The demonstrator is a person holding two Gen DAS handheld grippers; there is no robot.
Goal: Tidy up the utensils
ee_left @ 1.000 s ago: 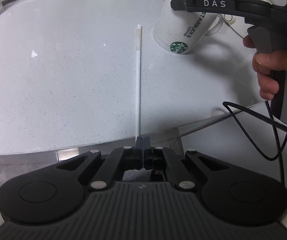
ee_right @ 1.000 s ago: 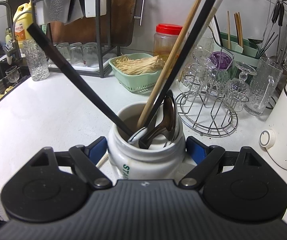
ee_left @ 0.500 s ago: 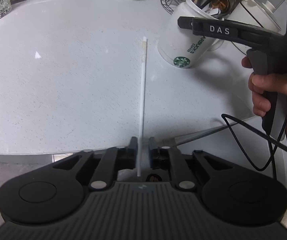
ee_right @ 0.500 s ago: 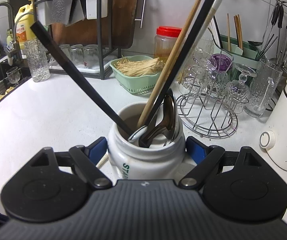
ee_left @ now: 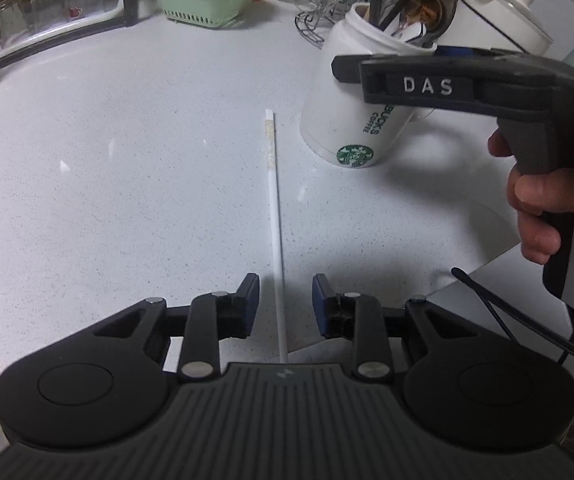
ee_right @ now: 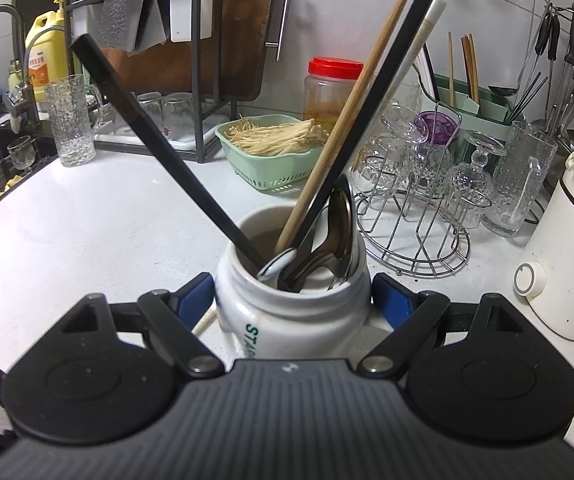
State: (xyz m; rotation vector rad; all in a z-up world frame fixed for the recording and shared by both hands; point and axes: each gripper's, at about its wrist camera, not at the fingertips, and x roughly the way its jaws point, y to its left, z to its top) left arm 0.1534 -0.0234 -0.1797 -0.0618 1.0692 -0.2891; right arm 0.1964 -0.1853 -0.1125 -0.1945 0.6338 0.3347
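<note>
From the left wrist we look steeply down at the bench [ee_left: 127, 200] near its front edge; from the right, closer, toward its back edge. Both views share the mug [ee_left: 351, 120] [ee_right: 291, 312].

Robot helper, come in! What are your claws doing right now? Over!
Left gripper jaws just opened, white chopstick lying loose between them on the counter. Right gripper clamped on the white mug of utensils. Nothing blocking.
</note>
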